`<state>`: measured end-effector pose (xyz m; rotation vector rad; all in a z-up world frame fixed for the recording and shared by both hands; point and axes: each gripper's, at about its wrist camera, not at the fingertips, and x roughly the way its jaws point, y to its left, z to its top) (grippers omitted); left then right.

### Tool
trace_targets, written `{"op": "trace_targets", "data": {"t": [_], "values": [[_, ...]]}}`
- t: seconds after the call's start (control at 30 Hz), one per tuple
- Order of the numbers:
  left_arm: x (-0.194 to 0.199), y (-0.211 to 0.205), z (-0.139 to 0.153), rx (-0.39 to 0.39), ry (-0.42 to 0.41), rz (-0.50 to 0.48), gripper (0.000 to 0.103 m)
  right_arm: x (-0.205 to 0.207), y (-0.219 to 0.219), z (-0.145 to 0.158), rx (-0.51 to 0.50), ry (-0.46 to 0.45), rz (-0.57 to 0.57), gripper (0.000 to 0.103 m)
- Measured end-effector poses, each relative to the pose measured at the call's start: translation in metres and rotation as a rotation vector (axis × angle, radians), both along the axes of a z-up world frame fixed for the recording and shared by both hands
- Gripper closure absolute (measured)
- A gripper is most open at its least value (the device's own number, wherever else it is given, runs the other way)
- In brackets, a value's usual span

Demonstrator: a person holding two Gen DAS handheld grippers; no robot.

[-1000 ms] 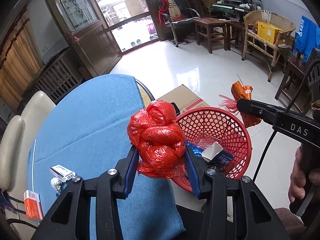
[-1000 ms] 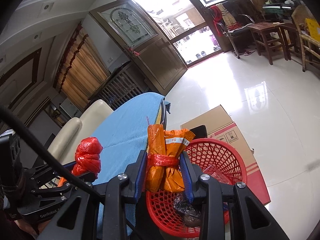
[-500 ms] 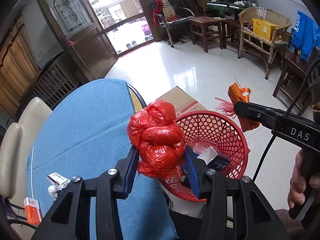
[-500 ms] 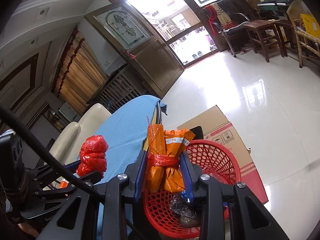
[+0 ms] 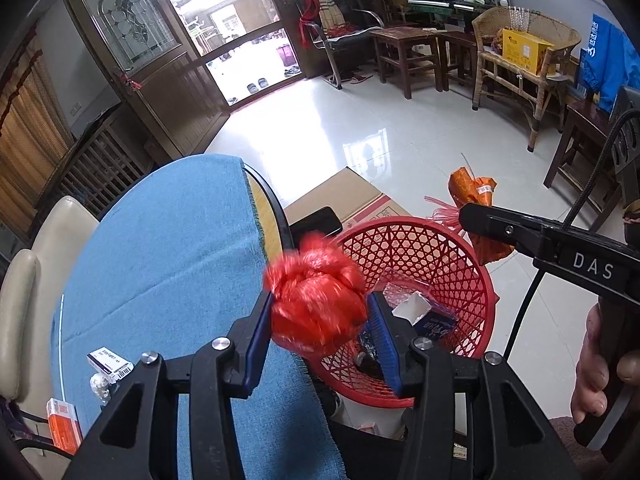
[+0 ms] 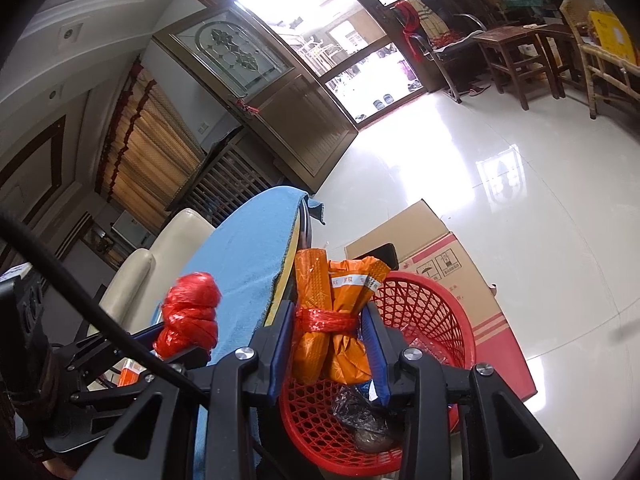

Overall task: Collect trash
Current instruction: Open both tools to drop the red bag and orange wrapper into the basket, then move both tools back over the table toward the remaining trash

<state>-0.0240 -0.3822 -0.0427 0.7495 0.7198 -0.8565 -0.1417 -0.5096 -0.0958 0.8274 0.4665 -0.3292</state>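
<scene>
A knotted red plastic bag [image 5: 314, 280] sits between the blue pads of my left gripper [image 5: 319, 300], which is shut on it. The bag is blurred while the fingers are sharp. It hangs over the table edge beside the red mesh basket [image 5: 408, 226]. My right gripper [image 6: 329, 312] is shut on an orange wrapper bundle [image 6: 316, 280] tied with red string, held over the basket rim [image 6: 452, 308]. The left wrist view shows that bundle [image 5: 474, 192] at the basket's far right. Scraps of paper and a dark bag lie inside the basket.
A blue cloth [image 5: 160, 260] covers the round table on the left, with small medicine boxes [image 5: 110, 364] near its front edge. A cardboard box [image 5: 344, 196] with a black phone [image 5: 316, 220] stands behind the basket. A cream chair [image 5: 16, 320] is far left. A hand [image 5: 596, 364] grips the right handle.
The red bag now sits lower between the left pads and looks blurred, where it was sharp and taller before. The orange bundle stays in the right gripper's grip over the basket.
</scene>
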Motion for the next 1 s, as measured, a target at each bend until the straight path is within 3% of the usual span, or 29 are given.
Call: {"op": "trace_targets", "data": {"t": [0.07, 0.2, 0.23, 0.27, 0.3, 0.67, 1.0], "values": [[0.001, 0.000, -0.001, 0.005, 0.002, 0.005, 0.054, 0.002, 0.000, -0.001, 0.009, 0.005, -0.001, 0.065], [0.004, 0.002, 0.000, -0.001, -0.004, 0.018, 0.039, 0.003, -0.002, -0.007, 0.044, 0.018, -0.003, 0.063], [0.004, 0.003, 0.001, -0.005, -0.007, 0.019, 0.039, 0.003, -0.003, -0.009, 0.051, 0.020, -0.003, 0.058], [0.004, 0.004, 0.001, -0.005, -0.007, 0.019, 0.039, 0.003, -0.003, -0.009, 0.056, 0.020, -0.009, 0.042], [0.005, 0.006, 0.002, -0.005, -0.008, 0.021, 0.039, 0.001, -0.003, -0.009, 0.052, 0.013, -0.017, 0.040], [0.014, 0.045, 0.011, -0.009, -0.063, 0.099, 0.039, 0.003, 0.004, 0.003, 0.003, 0.007, 0.009, 0.040], [0.044, 0.103, 0.040, -0.073, -0.103, 0.287, 0.039, 0.019, 0.026, 0.010, -0.031, 0.028, 0.069, 0.040]]}}
